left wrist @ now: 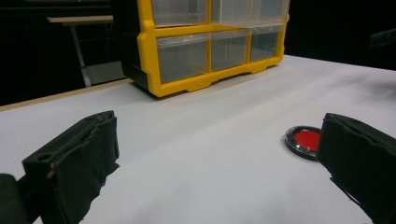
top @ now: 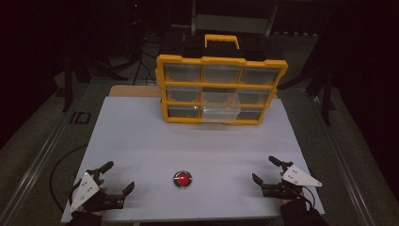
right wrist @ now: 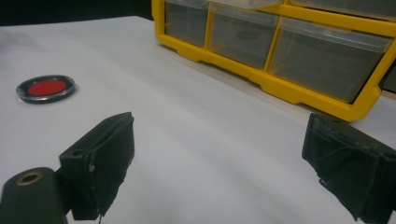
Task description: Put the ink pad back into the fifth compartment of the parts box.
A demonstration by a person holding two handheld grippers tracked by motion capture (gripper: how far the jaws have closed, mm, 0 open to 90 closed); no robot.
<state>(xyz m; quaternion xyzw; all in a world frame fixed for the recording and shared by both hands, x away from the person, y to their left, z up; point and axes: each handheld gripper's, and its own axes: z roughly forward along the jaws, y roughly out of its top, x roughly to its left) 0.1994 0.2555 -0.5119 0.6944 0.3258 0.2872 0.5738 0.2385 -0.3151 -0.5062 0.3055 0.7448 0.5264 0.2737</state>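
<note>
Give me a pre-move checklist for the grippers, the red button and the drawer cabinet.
1. Left gripper open, nothing between its fingers: ok.
2. Right gripper open and empty: ok.
3. Red button lies apart from both grippers, between them: ok.
4. Yellow drawer cabinet stands upright at the far side of the white table: ok.
5. Middle drawers stick out in front: not ok.
6. Drawer contents: cannot tell.

Button (top: 182, 179) before drawer cabinet (top: 220, 89)
</note>
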